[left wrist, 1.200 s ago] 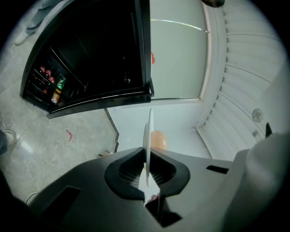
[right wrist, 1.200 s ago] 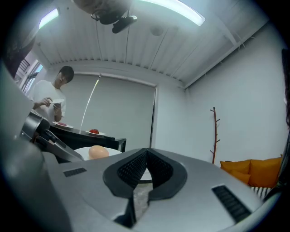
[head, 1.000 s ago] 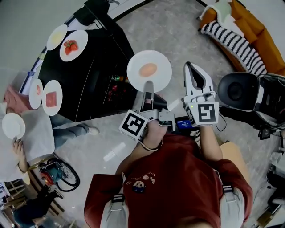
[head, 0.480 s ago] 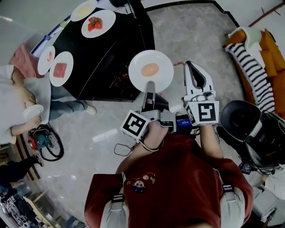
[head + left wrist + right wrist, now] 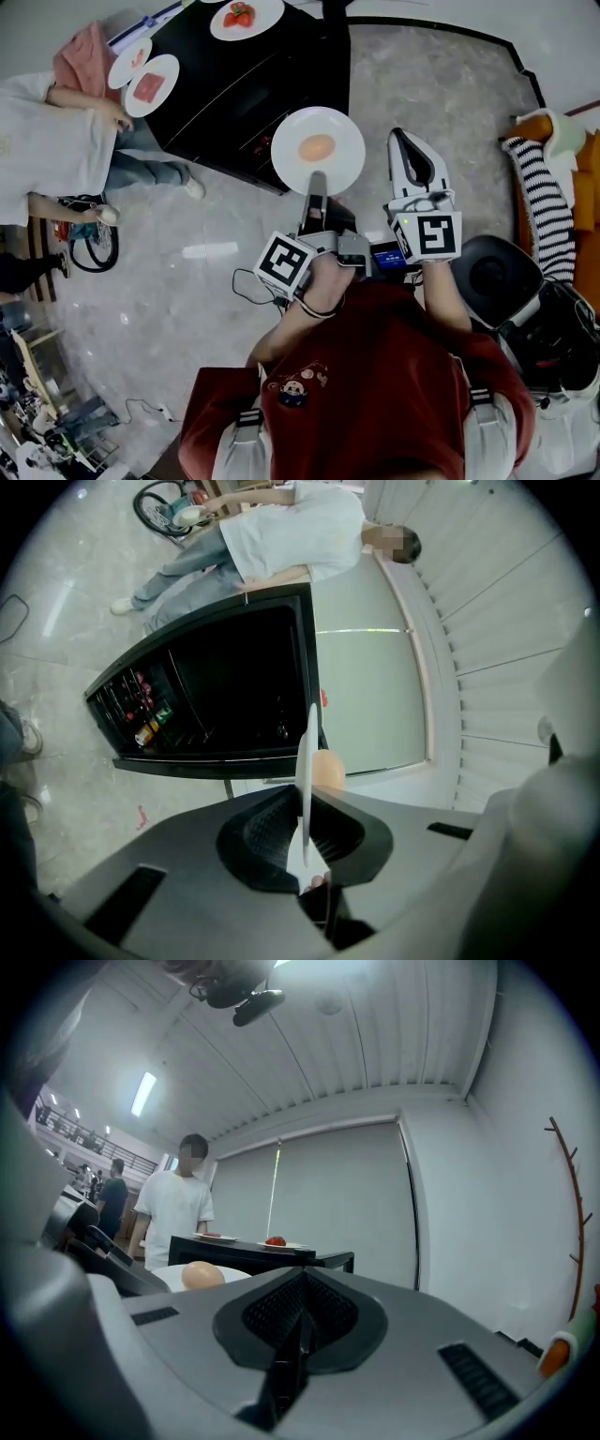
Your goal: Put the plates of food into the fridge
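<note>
Being held by its near rim between the closed jaws of the left gripper (image 5: 314, 187) is a round white ceramic plate (image 5: 342, 161), on which a single smooth, pale orange, egg-shaped piece of food (image 5: 317, 147) is carried near the middle. In the left gripper view the plate (image 5: 307, 752) is seen edge-on, pinched deep between the two grey jaws, and the food (image 5: 328, 769) shows on its right side. The plate is kept in the air over the grey marbled floor (image 5: 187, 281), just in front of the low black glass-fronted fridge (image 5: 234, 98) and apart from it. Coloured bottles and cans (image 5: 145, 714) can be made out on the shelves behind the fridge's glass.

Three more white plates are set on the fridge's black top. One plate of red fruit (image 5: 246, 13) is seen at the upper edge of the head view. Two plates of pink food (image 5: 155, 84) lie at the top's left corner, where a person in a white shirt (image 5: 47, 141) is standing.

The right gripper (image 5: 403, 141) is held just to the right of the carried plate, without contact. In the right gripper view its jaws are pressed together with nothing between them. A black-and-white striped cushion (image 5: 544, 216) lies at the far right.
</note>
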